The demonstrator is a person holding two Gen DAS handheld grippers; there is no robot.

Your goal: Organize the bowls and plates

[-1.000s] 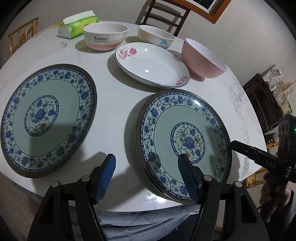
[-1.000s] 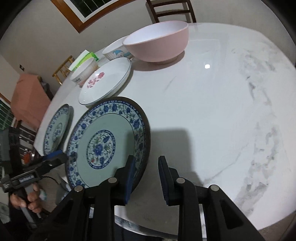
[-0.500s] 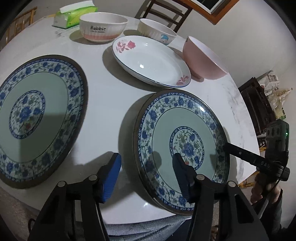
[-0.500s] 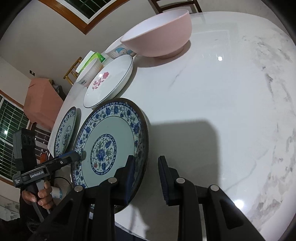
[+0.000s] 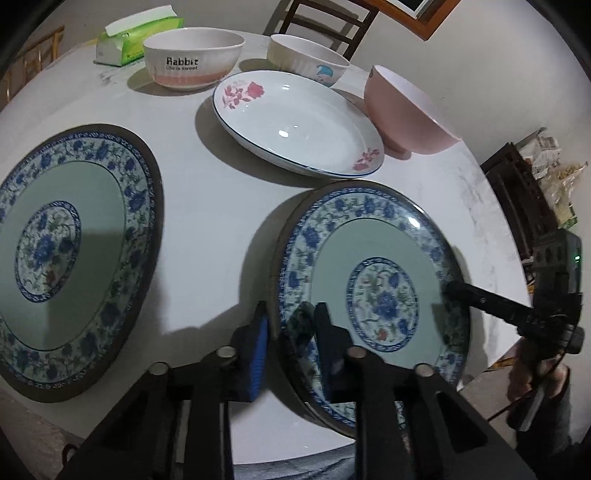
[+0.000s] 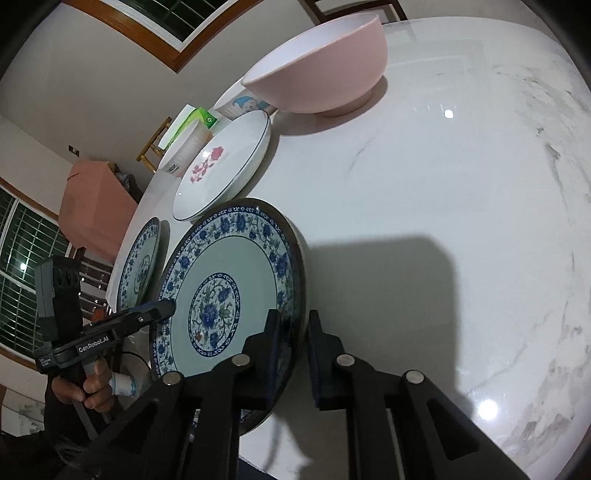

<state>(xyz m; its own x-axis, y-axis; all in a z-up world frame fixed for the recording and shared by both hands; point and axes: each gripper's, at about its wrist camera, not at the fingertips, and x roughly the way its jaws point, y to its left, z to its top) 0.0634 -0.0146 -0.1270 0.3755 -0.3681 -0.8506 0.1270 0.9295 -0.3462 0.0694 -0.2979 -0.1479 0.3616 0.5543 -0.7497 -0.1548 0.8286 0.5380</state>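
A blue-patterned plate (image 5: 369, 258) (image 6: 229, 273) lies at the near edge of the white marble table (image 5: 207, 206). My left gripper (image 5: 290, 314) straddles its left rim; its jaws are closing, one pad outside the rim and one on the plate's face, both touching. My right gripper (image 6: 294, 317) is shut on the opposite rim and also shows in the left wrist view as a black right gripper tip (image 5: 448, 288). A matching second blue plate (image 5: 66, 251) (image 6: 138, 262) lies flat to the left.
Behind are a white flowered plate (image 5: 295, 122), a pink bowl (image 5: 406, 114) (image 6: 321, 66), a "Rabbit" bowl (image 5: 192, 59), a small white bowl (image 5: 306, 55) and a tissue pack (image 5: 136, 37). A chair (image 5: 325, 18) stands beyond the table. Bare marble (image 6: 443, 184) stretches to the right.
The left jaws have narrowed from wide apart onto the plate's left rim. The right jaws have pinched in on the right rim. Neither hand has shifted much.
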